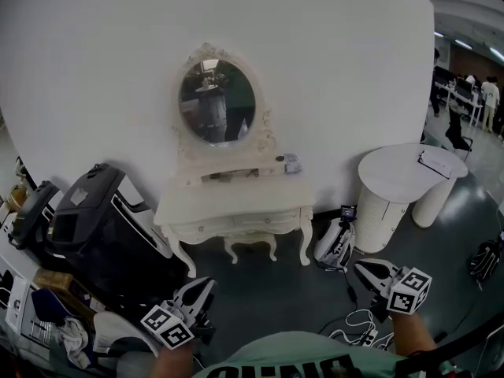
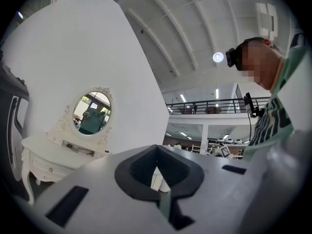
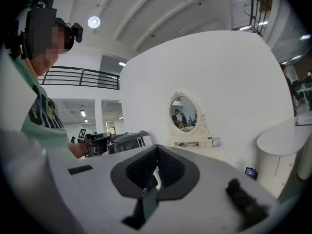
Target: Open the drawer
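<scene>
A white dressing table (image 1: pixel 236 203) with an oval mirror (image 1: pixel 216 101) stands against the curved white wall. Its drawer fronts (image 1: pixel 236 225) sit flush under the top. Both grippers are held low and near me, well short of the table. My left gripper (image 1: pixel 193 296) is shut and holds nothing. My right gripper (image 1: pixel 372 272) also has its fingers together, with nothing between them. In the left gripper view the dressing table (image 2: pixel 46 162) lies far left of the left gripper (image 2: pixel 157 177). In the right gripper view the mirror (image 3: pixel 184 112) is ahead, above the right gripper (image 3: pixel 155 174).
A small white stool (image 1: pixel 250 246) is tucked under the dressing table. Black machines (image 1: pixel 94 227) crowd the left side. A round white table (image 1: pixel 409 172) stands at right, with a bag (image 1: pixel 335 244) on the floor beside it. Cables (image 1: pixel 358 321) lie near my feet.
</scene>
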Motion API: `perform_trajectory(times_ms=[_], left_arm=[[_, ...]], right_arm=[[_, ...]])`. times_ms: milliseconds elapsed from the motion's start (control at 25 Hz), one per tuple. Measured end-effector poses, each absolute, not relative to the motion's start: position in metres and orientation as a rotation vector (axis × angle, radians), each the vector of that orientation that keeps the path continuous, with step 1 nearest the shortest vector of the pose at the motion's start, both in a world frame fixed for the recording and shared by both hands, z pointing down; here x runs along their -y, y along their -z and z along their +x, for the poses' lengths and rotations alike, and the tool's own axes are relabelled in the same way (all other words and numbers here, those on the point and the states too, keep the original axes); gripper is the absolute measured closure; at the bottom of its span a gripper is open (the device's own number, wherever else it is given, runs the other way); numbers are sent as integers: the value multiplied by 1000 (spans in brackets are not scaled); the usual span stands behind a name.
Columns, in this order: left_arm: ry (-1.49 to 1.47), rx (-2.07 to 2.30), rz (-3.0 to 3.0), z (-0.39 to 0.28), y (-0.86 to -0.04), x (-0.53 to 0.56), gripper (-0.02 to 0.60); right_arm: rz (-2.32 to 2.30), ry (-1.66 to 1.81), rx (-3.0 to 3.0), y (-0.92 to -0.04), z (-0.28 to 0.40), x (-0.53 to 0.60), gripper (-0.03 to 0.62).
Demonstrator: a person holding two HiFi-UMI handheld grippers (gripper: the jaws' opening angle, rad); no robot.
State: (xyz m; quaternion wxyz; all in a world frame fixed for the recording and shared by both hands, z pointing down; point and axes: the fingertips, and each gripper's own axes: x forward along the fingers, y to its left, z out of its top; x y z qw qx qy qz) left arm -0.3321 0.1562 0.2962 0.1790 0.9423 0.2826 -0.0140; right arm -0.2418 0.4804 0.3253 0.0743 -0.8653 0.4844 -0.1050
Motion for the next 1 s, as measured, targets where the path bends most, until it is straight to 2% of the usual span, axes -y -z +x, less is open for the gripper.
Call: perform_trajectory(times_ms=[360,1000], left_arm=[[28,-864,2623,-291,-302,-138,572],[35,-1178,2569,-165,-284,14,572]], right_arm=[[-2622,346,-1409,-333,-215,-461,583],[-2785,281,-1206,-303,-129,-302,582]])
